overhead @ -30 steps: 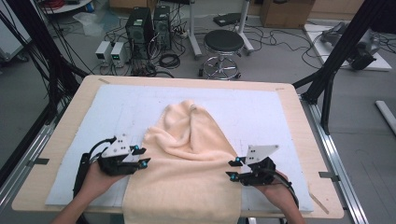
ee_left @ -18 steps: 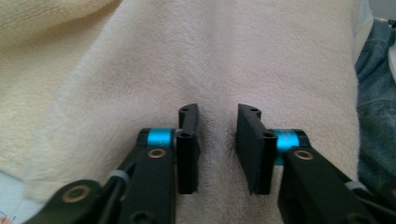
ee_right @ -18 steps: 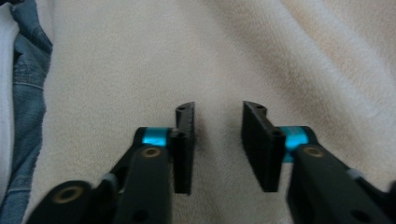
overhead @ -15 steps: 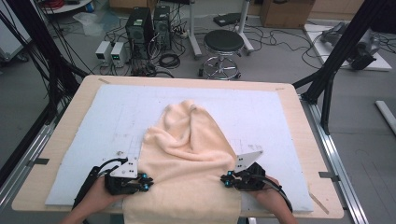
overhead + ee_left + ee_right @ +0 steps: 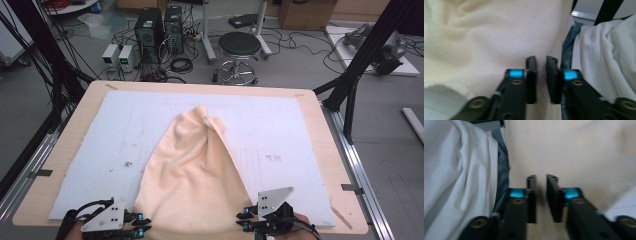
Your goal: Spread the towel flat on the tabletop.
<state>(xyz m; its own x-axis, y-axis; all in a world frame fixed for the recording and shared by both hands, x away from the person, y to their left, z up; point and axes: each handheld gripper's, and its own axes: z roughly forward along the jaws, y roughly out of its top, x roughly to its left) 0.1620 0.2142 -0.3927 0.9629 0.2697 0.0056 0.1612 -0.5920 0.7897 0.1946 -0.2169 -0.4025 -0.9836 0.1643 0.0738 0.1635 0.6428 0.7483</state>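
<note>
I am pulling the cream fleece cloth (image 5: 192,170) toward the near desk (image 5: 70,145) edge to stretch it flat. My left claw (image 5: 541,62) and right claw (image 5: 541,181), having just been opening slightly, are standing narrowly apart over its near corners, their grip uncertain.

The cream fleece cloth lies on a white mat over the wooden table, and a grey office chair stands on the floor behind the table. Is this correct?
Nearly. Behind the wooden table stands a round black stool, not a grey office chair, as the high view shows. The cream fleece cloth does lie on the white mat.
</note>
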